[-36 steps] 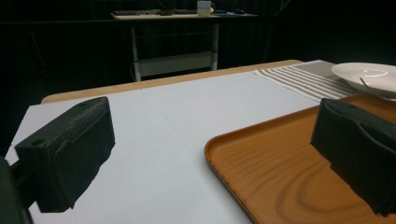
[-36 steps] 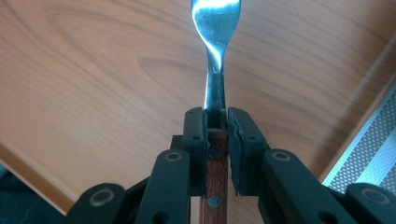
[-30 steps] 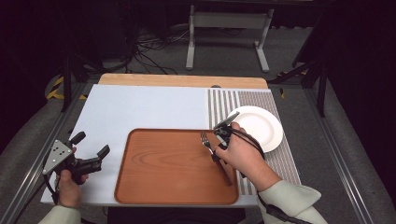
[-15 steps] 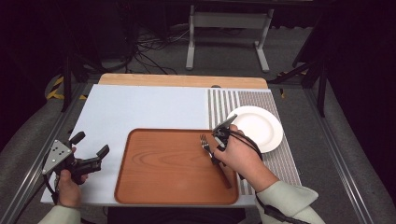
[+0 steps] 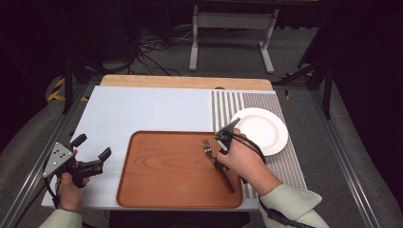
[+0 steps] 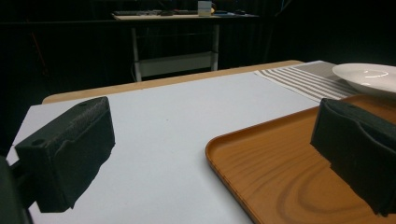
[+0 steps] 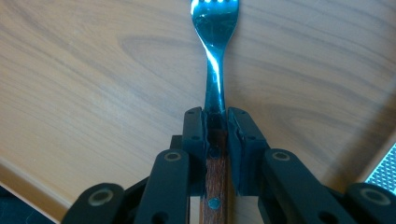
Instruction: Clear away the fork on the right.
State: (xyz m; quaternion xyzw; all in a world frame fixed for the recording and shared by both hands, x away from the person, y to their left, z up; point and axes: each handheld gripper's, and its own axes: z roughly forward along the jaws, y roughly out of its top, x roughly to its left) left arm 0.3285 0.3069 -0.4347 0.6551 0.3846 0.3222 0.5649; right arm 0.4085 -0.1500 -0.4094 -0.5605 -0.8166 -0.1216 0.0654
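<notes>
A fork (image 5: 208, 147) with a wooden handle lies slanted over the right part of a brown wooden tray (image 5: 166, 166). My right gripper (image 5: 216, 160) is shut on it where the metal neck meets the handle. In the right gripper view the fork (image 7: 212, 56) points its tines away over the tray (image 7: 93, 70), with the right gripper (image 7: 215, 116) clamped on both sides of it. My left gripper (image 5: 92, 146) is held open to the left of the tray, nothing between its jaws. The left gripper view has the left gripper (image 6: 212, 140) spread wide over the tray's corner (image 6: 280, 172).
A white plate (image 5: 261, 129) sits on a striped placemat (image 5: 285, 161) to the right of the tray; the plate (image 6: 369, 77) is also in the left gripper view. A pale blue mat (image 5: 152, 109) covers the table behind the tray.
</notes>
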